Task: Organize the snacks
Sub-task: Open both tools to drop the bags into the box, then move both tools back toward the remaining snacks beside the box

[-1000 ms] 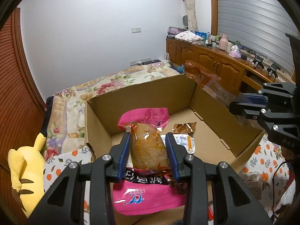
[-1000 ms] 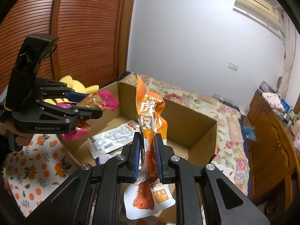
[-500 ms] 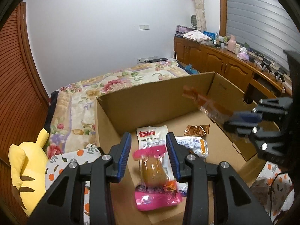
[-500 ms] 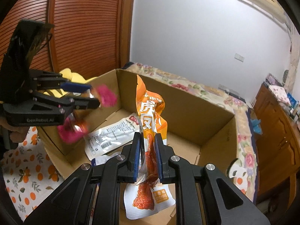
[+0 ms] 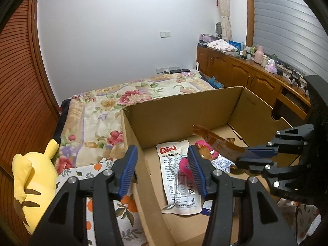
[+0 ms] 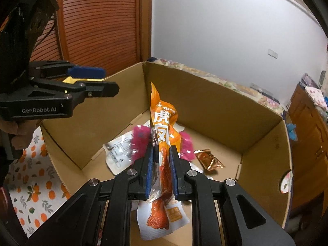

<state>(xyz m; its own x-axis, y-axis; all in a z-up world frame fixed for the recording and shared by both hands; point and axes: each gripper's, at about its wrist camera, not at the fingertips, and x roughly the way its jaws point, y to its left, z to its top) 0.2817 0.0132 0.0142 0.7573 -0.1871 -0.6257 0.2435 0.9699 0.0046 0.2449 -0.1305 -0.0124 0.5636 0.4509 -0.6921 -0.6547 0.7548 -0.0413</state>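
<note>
- One open brown cardboard box (image 6: 215,110) holds three loose packets: one white printed pouch (image 5: 176,176), one pink-ended wrapped snack (image 6: 141,141), one small orange-brown sachet (image 6: 208,160).
- My left gripper (image 5: 162,172) has just been opening; its jaws stand half wide over the box's near wall with nothing between them.
- My right gripper (image 6: 161,172) is clamped narrow on one orange chicken-foot snack bag (image 6: 163,123), held upright above the box floor.

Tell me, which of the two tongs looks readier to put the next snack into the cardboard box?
Right, probably. The right tongs are shut on the orange snack packet above the cardboard box. The left tongs have just been opening, nothing sits between them, and the pink packet lies in the box.
</note>
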